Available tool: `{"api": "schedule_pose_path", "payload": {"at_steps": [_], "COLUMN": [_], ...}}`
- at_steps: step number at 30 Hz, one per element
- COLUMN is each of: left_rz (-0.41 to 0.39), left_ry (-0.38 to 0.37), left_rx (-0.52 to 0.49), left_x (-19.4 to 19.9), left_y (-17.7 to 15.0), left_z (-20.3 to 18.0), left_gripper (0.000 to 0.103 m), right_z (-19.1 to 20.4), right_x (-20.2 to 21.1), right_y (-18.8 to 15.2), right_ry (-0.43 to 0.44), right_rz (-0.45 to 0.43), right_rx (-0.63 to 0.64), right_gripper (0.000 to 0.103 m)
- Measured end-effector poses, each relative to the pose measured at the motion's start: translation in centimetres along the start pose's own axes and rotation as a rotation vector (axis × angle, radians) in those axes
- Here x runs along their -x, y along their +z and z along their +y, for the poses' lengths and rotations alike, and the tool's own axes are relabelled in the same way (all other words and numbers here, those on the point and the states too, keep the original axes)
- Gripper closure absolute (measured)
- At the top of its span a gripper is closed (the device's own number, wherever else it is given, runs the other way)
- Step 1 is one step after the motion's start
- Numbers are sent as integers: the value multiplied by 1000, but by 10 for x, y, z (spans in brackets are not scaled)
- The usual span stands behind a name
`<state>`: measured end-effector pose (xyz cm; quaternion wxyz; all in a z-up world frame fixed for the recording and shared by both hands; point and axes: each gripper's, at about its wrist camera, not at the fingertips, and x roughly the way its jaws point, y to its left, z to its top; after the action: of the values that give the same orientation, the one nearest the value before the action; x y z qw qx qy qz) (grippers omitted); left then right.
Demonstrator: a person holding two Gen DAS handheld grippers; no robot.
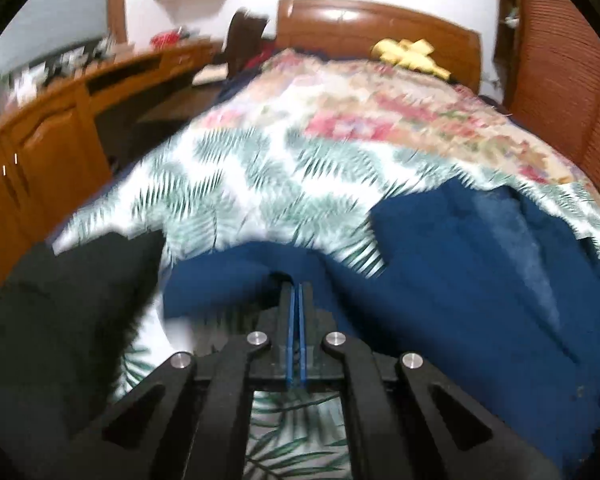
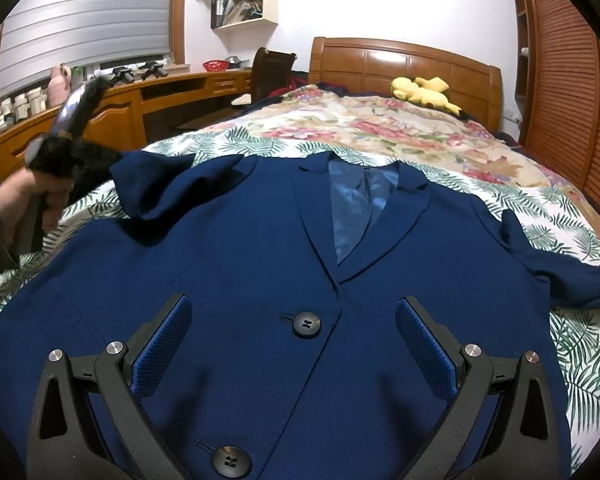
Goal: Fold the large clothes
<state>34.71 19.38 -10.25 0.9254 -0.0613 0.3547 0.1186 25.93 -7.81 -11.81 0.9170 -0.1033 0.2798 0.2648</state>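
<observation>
- Left gripper (image 1: 296, 292): jaws brought fully together, their blue pads meeting on a raised fold of navy cloth. In the right wrist view the same tool appears at far left, held in a hand (image 2: 40, 196) beside the lifted sleeve (image 2: 156, 188). The pinched cloth is judged to be that sleeve.
- Right gripper (image 2: 292, 340): jaws spread wide, holding nothing. It hovers over the lower front of the garment, with the upper button (image 2: 307, 324) between the two pads.
- Navy blazer (image 2: 260, 264): lies face up and spread across the bed near its foot, collar toward the headboard (image 2: 404, 60). The front is closed, and the lining shows at the neck opening.
- Other sleeve (image 2: 560, 276): lies loosely out to the side on the palm-print sheet (image 2: 572, 344), apparently not yet folded in.
- Progress, as judged: early. The garment is laid out and one sleeve is gripped and lifted. No fold of the body is visible.
- Remaining, as judged: bring both sleeves across the front, then fold the body over.
- Surroundings: a yellow plush toy (image 2: 424, 94) rests near the headboard, well apart from the work.
</observation>
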Motion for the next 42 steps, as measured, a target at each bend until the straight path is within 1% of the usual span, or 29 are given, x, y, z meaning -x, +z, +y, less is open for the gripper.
{"api": "schedule_pose_path", "payload": {"at_steps": [4,6,10,15,20,23,26,29,35,39,42], "left_rz": [-66,-93,-133,-177,-181,-154,-137,-113,-79,-96,-115], "left_ry": [-41,-78,-135,-202,-258,-282,-281,-307,-328,-327,-341], "left_rx": [-46,-62,-110,-192,-240,-245,-254,-262,-281,-301,-282], "left_x": [37,57,89,131,153,154,152,150,147,153,159], "left_y": [22,29,40,37,19,5,-11,-27,-57,-77,-85], "left_z": [-28,-45,-83,-130,-160,-169,-173,-175,-177,-176,-169], "left_gripper": [103,103,103,103,103,103,103,103,103,101,97], "right_z": [-1,-6,-17,-30,-47,-54,-59,-61,-65,-61,-59], "right_x": [6,10,22,43,55,56,54,52,52,44,41], "right_y": [1,2,3,5,3,-2,-11,-18,-23,-26,-27], "right_ry": [11,46,62,23,-16,-31,-38,-38,-35,-57,-76], "right_rz": [-11,-4,-11,-53,-70,-63,-45,-31,-34,-13,-6], "right_rx": [-5,-28,-64,-70,-86,-91,-94,-91,-105,-95,-85], "right_gripper": [0,0,0,0,0,0,0,0,0,0,0]}}
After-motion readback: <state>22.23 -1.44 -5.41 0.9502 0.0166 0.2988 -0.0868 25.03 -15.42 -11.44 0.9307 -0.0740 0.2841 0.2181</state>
